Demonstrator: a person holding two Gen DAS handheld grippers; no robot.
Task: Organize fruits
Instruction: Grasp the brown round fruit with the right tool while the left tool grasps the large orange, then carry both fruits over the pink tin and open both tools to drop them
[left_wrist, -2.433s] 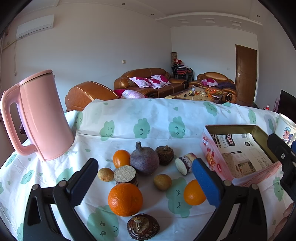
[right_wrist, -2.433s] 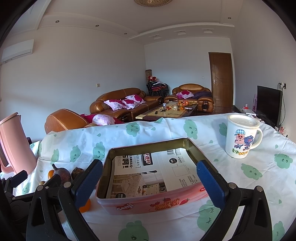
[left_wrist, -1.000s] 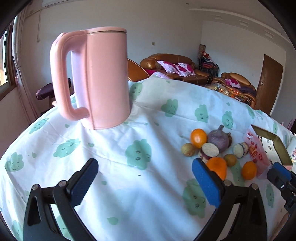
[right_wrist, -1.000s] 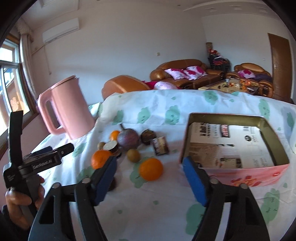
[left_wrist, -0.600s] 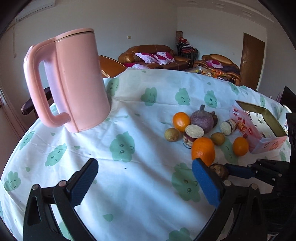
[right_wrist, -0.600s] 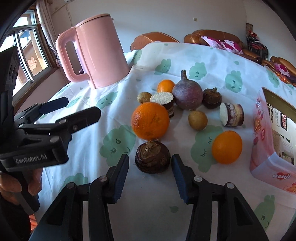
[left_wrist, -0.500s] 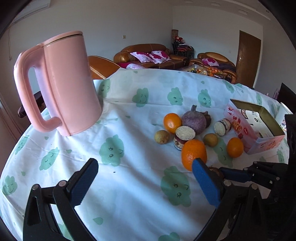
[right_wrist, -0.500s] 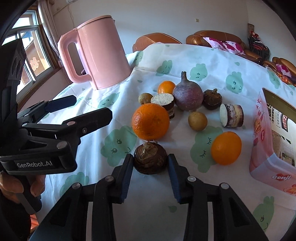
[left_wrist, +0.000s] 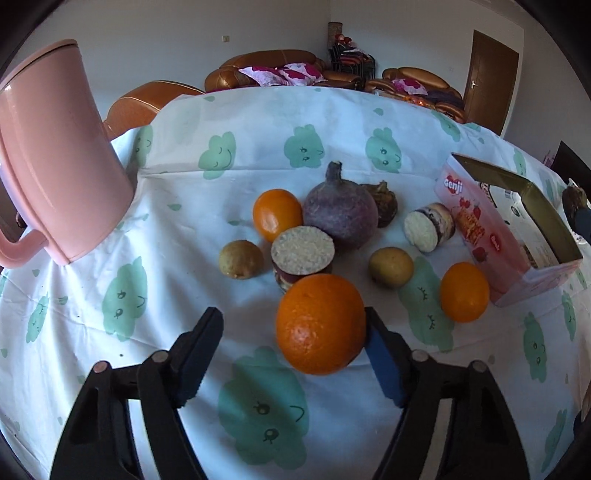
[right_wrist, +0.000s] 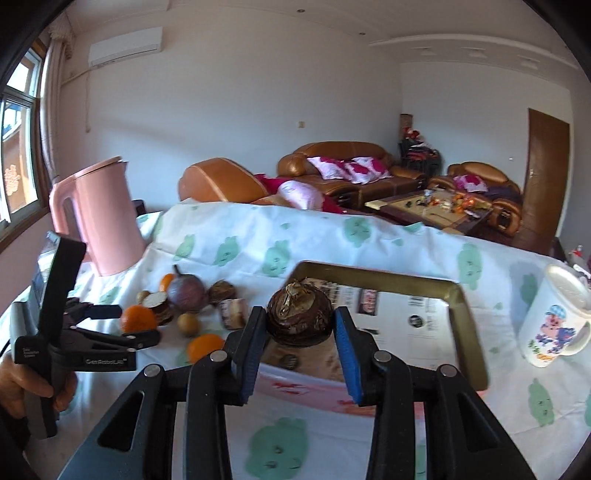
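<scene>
Now we have lifted the dark brown, wrinkled round fruit off the cloth; it hangs over the pink open tin box, pinched in our right gripper. Our left gripper is closing half-wide around the large orange, its right pad touching, left pad apart.

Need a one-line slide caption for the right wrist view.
Right gripper holds a dark brown fruit above the open tin; other fruit waits on the tablecloth.

Pink kettle, orange fruit, white tablecloth patterned with green clouds
</scene>
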